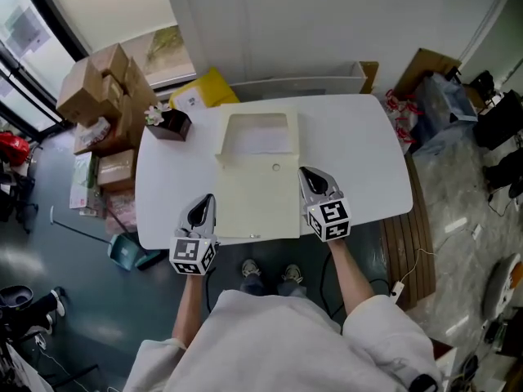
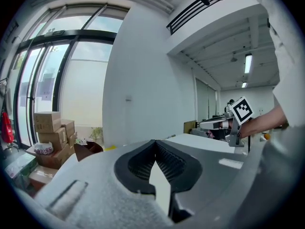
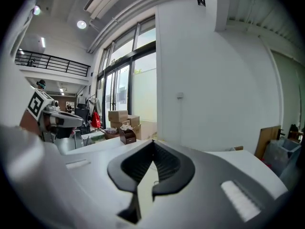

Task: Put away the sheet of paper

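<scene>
Sheet of paper [image 1: 260,137] seems to lie pale at the far end of the cream folder [image 1: 257,198] on the tabletop [image 1: 359,145], long axis running away from the person. Left gripper [image 1: 206,204] and right gripper [image 1: 307,175] flank the folder's near end, the fingers of all 2 clenched on nothing. The right is nearer the sheet.

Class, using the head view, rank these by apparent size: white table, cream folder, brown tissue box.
Largest: white table.
Next: cream folder.
Smallest: brown tissue box.
The folder and box both sit on the tabletop, so nearness barely skews this.
</scene>
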Tool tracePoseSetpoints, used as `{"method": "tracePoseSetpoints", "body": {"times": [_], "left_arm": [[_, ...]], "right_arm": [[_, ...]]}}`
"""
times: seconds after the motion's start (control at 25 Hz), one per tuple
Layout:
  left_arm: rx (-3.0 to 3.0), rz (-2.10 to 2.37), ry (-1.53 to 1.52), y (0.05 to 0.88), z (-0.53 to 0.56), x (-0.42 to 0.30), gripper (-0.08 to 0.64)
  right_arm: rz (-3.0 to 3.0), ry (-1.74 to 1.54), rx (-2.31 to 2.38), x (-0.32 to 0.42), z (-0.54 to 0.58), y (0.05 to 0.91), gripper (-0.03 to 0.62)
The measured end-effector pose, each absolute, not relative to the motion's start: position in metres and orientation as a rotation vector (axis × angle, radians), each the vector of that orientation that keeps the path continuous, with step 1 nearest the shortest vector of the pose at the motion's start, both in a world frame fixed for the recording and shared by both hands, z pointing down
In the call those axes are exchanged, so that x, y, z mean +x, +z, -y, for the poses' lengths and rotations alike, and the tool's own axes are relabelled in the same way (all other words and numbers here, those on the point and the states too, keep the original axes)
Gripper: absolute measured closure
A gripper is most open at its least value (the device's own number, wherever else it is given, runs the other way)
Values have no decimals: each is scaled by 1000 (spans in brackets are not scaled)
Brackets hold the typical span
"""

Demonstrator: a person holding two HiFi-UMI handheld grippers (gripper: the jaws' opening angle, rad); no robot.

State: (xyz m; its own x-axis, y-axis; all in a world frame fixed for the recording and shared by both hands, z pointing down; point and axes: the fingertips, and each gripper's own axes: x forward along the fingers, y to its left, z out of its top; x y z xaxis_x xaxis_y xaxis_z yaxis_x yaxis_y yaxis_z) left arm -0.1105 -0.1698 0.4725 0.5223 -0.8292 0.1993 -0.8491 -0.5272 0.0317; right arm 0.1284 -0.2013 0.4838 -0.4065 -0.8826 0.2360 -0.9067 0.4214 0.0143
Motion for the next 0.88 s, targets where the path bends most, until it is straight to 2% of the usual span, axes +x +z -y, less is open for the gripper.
{"method": "tracePoseSetpoints", "body": {"times": [0.88], "left_arm": [[2691,1493,160,434,161,-62,554]], "right_arm": [[2470,91,1700,187,137,446,592]]}}
